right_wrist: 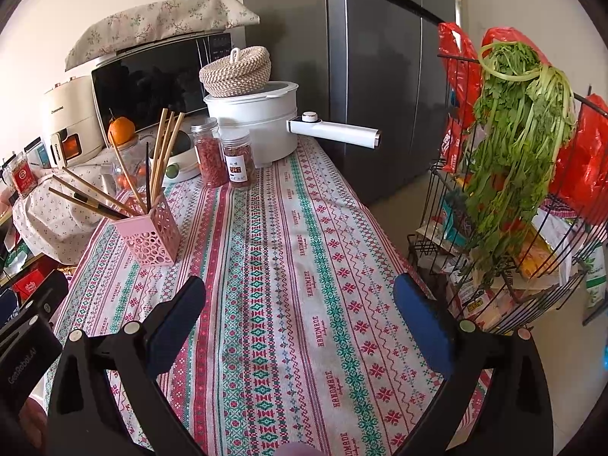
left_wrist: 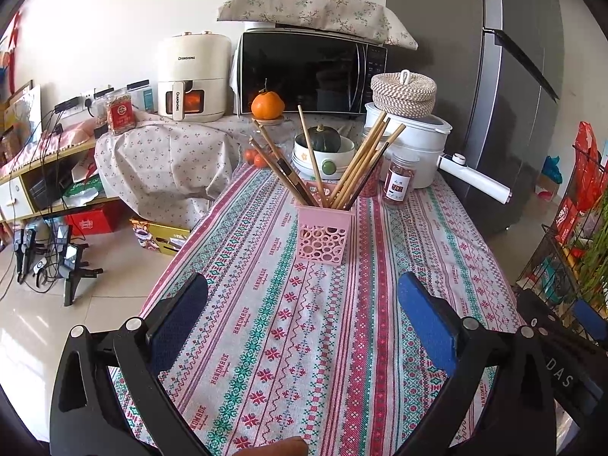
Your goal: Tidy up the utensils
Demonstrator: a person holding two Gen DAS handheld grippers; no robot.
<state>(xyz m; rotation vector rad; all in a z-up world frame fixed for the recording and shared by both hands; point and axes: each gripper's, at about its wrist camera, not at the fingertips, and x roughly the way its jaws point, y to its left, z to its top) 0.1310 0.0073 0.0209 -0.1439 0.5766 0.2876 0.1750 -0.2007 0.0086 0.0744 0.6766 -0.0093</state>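
A pink perforated utensil holder (left_wrist: pixel 323 233) stands upright on the patterned tablecloth (left_wrist: pixel 288 326), in the middle of the table. Several wooden chopsticks (left_wrist: pixel 361 163) and some darker ones (left_wrist: pixel 290 178) stand in it, fanned out left and right. In the right wrist view the holder (right_wrist: pixel 154 233) is at the left with the chopsticks (right_wrist: pixel 163 152) leaning out. My left gripper (left_wrist: pixel 302 288) is open and empty, hovering above the cloth in front of the holder. My right gripper (right_wrist: pixel 300 292) is open and empty, above the cloth to the right of the holder.
Behind the holder are a bowl with a green squash (left_wrist: pixel 323 148), two spice jars (right_wrist: pixel 224 159), a white pot with a long handle (right_wrist: pixel 273 121) under a woven basket, a microwave (left_wrist: pixel 304 72) and an air fryer (left_wrist: pixel 192 76). A fridge (right_wrist: pixel 380 76) and a wire rack with greens (right_wrist: pixel 516 144) stand right.
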